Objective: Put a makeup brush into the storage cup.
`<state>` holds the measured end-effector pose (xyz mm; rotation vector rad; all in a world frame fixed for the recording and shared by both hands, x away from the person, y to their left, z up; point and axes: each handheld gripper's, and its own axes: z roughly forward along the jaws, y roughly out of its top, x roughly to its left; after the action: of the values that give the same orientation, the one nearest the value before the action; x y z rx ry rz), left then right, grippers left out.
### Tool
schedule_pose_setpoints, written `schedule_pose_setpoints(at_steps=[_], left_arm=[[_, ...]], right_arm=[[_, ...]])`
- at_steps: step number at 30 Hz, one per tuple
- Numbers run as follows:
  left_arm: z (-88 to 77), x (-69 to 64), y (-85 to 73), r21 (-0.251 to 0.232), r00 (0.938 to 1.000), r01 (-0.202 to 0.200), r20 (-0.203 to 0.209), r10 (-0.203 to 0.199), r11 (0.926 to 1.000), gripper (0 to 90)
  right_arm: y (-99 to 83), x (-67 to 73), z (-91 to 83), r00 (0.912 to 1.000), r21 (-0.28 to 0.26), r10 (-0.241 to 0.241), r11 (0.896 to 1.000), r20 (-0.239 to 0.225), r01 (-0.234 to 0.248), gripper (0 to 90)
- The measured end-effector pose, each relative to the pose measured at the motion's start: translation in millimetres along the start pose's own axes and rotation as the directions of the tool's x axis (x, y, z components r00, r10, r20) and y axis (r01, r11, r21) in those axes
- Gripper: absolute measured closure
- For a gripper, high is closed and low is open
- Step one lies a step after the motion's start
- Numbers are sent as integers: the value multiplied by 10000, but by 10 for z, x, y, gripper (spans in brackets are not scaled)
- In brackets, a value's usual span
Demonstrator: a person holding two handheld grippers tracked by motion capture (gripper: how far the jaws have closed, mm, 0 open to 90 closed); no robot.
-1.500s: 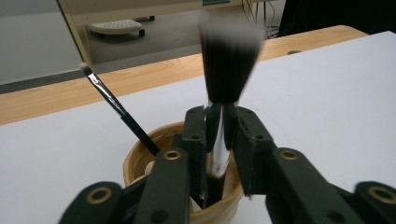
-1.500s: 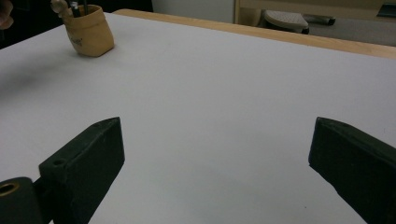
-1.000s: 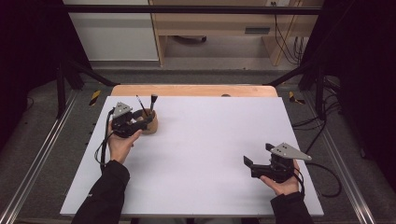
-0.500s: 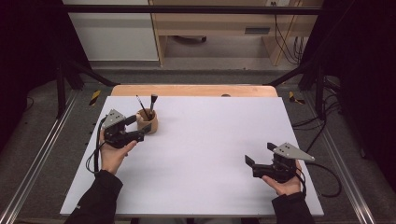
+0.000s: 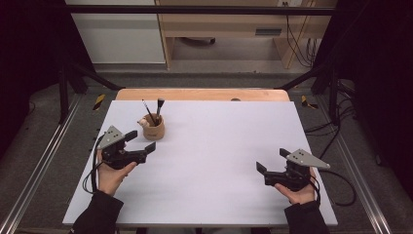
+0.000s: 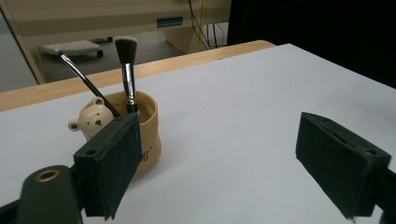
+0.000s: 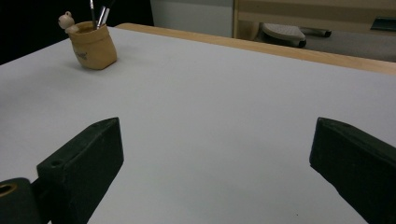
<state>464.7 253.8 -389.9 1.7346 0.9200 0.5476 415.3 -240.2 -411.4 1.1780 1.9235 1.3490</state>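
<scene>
Now the left tool (image 5: 141, 141), jaws just spreading empty, sits just beside the brush cup (image 5: 153, 130).

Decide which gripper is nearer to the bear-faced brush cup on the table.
The left gripper: it sits just in front of the brush cup, jaws open and apart from it. The right gripper rests far across the table.

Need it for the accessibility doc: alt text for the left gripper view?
The left gripper stands open over a white table, nothing between its jaws. Just beyond its left jaw sits a tan bear-faced cup holding a fluffy makeup brush and a thin brush.
</scene>
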Motion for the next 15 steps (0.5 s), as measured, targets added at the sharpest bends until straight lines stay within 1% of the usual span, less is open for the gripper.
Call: schedule_pose_setpoints(at_steps=[1, 4, 6, 9, 15], left_arm=[[-18, -5, -10, -16, 10000, -41, 13, 41, 10000, 136], [-68, -27, -46, -45, 10000, 5, 38, -5, 10000, 129], [-101, -43, -72, -21, 10000, -80, -35, 80, 10000, 123], [-150, -62, -114, -23, 10000, -89, 6, 89, 10000, 117], [-238, -98, -182, 89, 9995, -325, -35, 325, 9994, 112]], right_arm=[[0, 2, 0, 10000, 12, -21, 10000, 8, 21, 35], [3, 4, -2, 10000, 6, -48, 10000, -3, 48, 35], [4, 3, -5, 10000, -6, -22, 10000, -9, 22, 36], [5, 2, -6, 10000, -11, -45, 10000, 12, 45, 37], [5, 2, -7, 10000, -8, -73, 10000, -9, 73, 38]])
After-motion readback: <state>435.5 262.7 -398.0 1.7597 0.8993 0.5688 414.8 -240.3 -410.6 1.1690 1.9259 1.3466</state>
